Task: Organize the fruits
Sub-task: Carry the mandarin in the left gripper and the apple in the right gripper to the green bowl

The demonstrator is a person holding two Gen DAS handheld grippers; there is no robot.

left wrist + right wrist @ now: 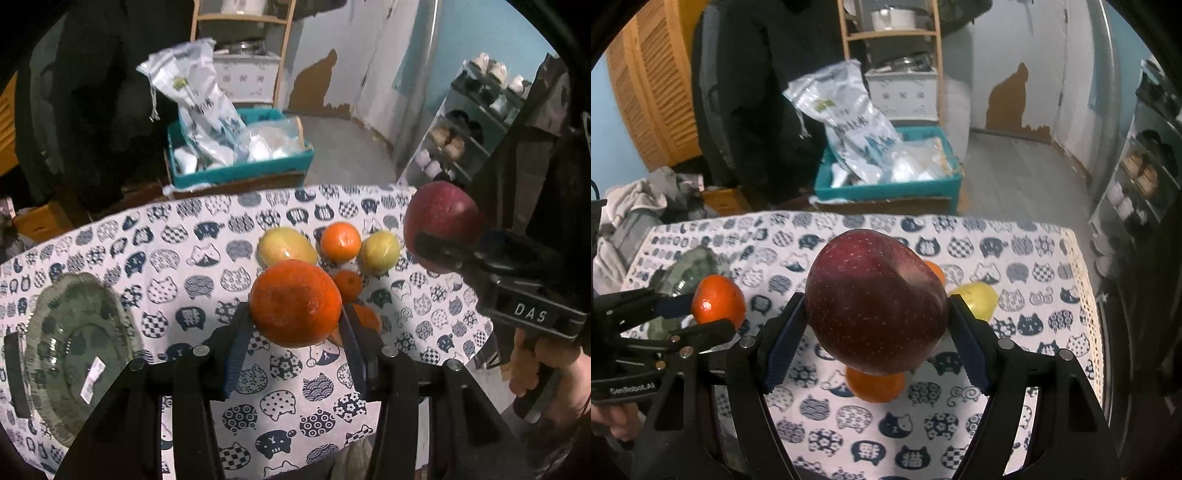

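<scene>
Plate: clear glass plate (74,354) lies at the left end of the worktop (207,258), on the cat-print cloth.
Left tool: left tool (295,321) is clenched on a big orange (295,302), held above the cloth.
Loose fruit: yellow mango (286,247), small orange (340,242) and yellow-green lemon (380,251) sit near one another beyond it; two more small oranges (347,282) lie just behind the held one.
Right tool: right tool (875,314) grasps a red apple (875,299) in the air, right of the pile.

Four oranges (295,302), two yellow fruits (287,246), one apple (441,214) — one glass plate (74,354).
</scene>
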